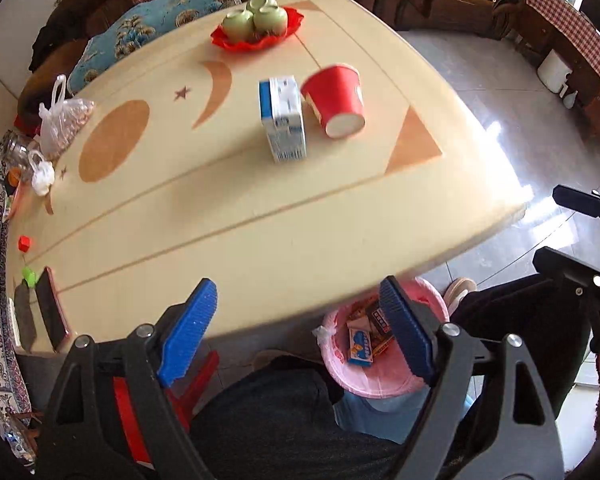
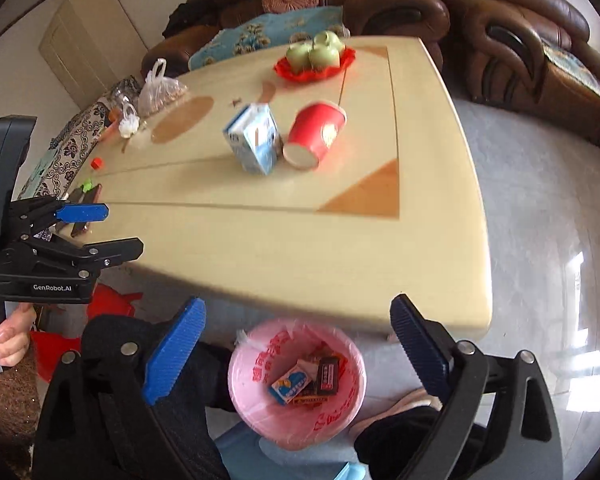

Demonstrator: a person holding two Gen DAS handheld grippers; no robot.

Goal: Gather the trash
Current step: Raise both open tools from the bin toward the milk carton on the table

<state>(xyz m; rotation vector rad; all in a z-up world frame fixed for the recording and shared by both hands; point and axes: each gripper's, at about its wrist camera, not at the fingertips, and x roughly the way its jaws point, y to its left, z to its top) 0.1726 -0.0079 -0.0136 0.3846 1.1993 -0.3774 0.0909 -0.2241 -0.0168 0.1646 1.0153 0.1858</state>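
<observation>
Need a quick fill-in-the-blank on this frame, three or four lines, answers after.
1. The red paper cup lies on its ____ beside the milk carton.
2. The bin is lined with a ____ bag.
3. The three green bowls sit on a ____ tray.
4. Both the left tongs and the right tongs are ____, holding nothing.

Answers: side; pink; red; open

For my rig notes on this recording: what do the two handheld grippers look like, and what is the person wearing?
Each gripper is a black frame with silver bolts and two ribbed blue finger pads: left gripper, right gripper. Seen from the side in the right wrist view, the left one carries white "GenRobot.AI" lettering on its black body. The hand gripping it comes out of a dark, speckled brownish sleeve. No cables show.
</observation>
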